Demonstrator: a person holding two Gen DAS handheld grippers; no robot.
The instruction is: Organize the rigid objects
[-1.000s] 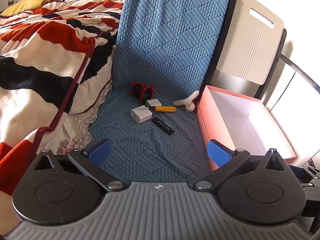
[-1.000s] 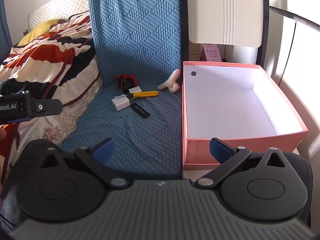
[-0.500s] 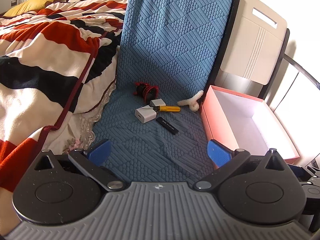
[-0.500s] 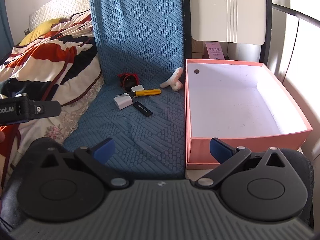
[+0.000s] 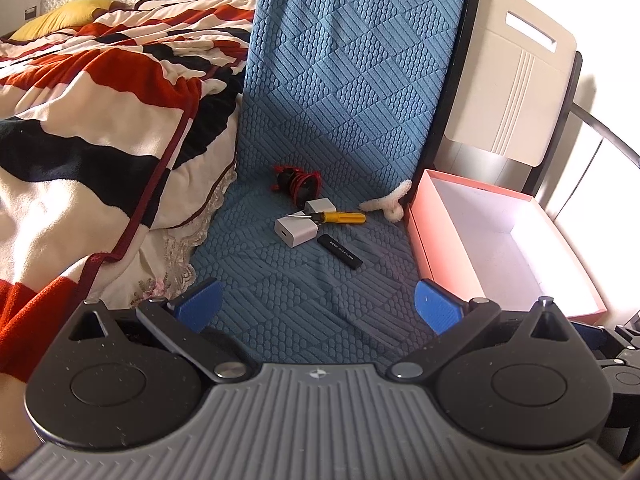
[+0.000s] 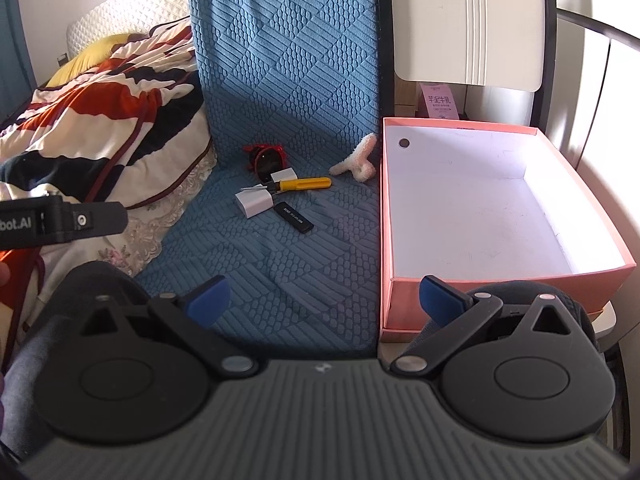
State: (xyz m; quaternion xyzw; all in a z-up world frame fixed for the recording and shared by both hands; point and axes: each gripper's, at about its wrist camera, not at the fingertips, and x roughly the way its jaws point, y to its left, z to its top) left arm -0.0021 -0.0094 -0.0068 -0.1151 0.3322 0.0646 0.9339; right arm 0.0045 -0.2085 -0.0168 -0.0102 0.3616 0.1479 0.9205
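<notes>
Both claws hang low over the near end of a blue quilted cushion, each pointing forward toward the small pile of things ahead. The left claw has its blue-padded fingers spread wide with nothing between them. The right claw is likewise spread wide and empty, its right finger in front of the near wall of the pink box. In the right wrist view, part of the left device shows as a black bar at the left edge.

The rigid things lie bunched together in the middle of the cushion seat, well ahead of both claws. A white charger block sits nearest on the left, with a smaller white adapter just behind it. A screwdriver with a yellow handle lies across between them, its metal tip resting on the charger block. A black stick-shaped USB device lies flat and diagonal just right of the charger. Behind the group is a black object wrapped in red cord. A white fluffy item rests close beside the far left corner of the box.

The pink box, white inside and open at the top, stands along the cushion's right edge with nothing in it. A striped red, white and black blanket covers the bed to the left.
</notes>
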